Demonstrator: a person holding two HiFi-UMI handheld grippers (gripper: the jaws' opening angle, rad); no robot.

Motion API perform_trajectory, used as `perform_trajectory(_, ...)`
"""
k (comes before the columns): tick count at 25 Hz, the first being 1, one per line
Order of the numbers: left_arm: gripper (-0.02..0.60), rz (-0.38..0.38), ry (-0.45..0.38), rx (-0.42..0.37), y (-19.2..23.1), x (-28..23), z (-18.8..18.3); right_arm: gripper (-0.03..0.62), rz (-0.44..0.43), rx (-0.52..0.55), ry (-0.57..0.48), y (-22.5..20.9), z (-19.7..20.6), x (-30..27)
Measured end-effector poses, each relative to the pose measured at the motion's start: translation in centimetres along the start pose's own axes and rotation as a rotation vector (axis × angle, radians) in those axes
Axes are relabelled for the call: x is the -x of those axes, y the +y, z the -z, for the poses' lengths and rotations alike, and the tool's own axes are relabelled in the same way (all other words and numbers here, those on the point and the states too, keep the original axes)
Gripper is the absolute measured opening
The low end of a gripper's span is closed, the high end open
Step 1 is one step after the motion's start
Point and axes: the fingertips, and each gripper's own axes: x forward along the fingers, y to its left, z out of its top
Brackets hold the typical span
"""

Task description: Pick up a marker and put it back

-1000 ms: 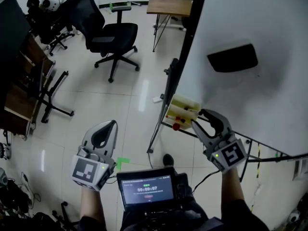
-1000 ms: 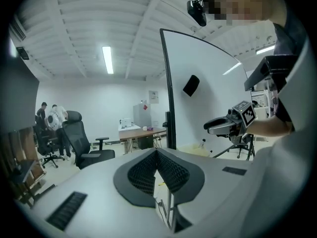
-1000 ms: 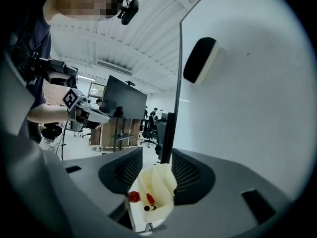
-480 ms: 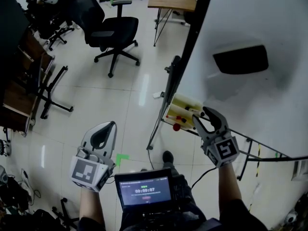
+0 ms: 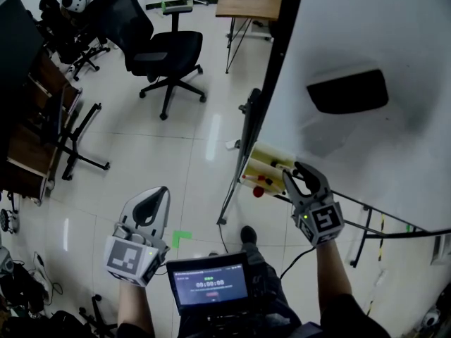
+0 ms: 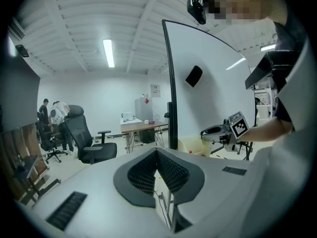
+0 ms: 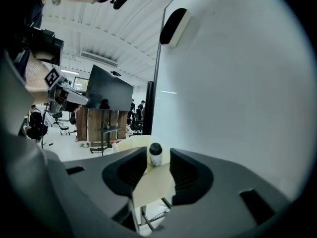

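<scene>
Now between the jaws: a white-barrelled marker with a black cap (image 7: 155, 155), standing cap-up at the centre of the right gripper view, its lower body down in a pale yellow plastic tray (image 7: 148, 185).
State of right claw (image 5: 292, 176): jaws apart on either side of the marker, having just been closing. A sliver of gap shows on at least one side, so I judge there is no firm grip yet.
State of left claw (image 6: 157, 153): jaws together with nothing in them, at the lower left of the head view, well apart from the tray.
Tray's place: centre of the head view, at the lower edge of the large glossy white whiteboard (image 5: 366, 34). A red-capped marker (image 5: 258, 191) sits in it too.
Handling: probably light, stiff, hollow plastic. The smooth round barrel looks likely to roll or twist between the pads if caught off-centre. It is not fragile, though the cap might pull off.
Where to hold: the barrel just under the cap, with the pads square across it, rather than the cap alone.
Claw surfaces: black ribbed pads, rubbery-looking and hollowed in a curve, set in matt grey shells.
Tray make: matt, box-shaped, thin-walled.
Board extra: a black oblong eraser (image 5: 347, 90) clings to the whiteboard at the upper right of the head view.
</scene>
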Motion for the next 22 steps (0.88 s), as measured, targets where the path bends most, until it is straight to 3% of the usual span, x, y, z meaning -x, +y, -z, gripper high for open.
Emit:
perform_trajectory(4, -0.003, 0.005, -0.011, 0.016, -0.1, 0.2, 0.0, 0.143, 0.008, 0.010, -0.015, -0.1, -0.1, -0.1)
perform_trajectory(5, -0.003, 0.010, -0.016, 0.024, -0.1, 0.2, -0.1, 0.095, 0.005, 0.006, -0.012, -0.1, -0.1, -0.1)
perform_trajectory(14, -0.003, 0.003, -0.023, -0.004, 0.1, 0.6, -0.5, 0.091, -0.016, 0.062, -0.024, 1.0, -2.0, 0.0)
perform_trajectory(22, -0.003, 0.000, -0.064, -0.034, 0.3, 1.4, -2.6, 0.091, -0.060, 0.158, -0.127, 2.8, -8.8, 1.6)
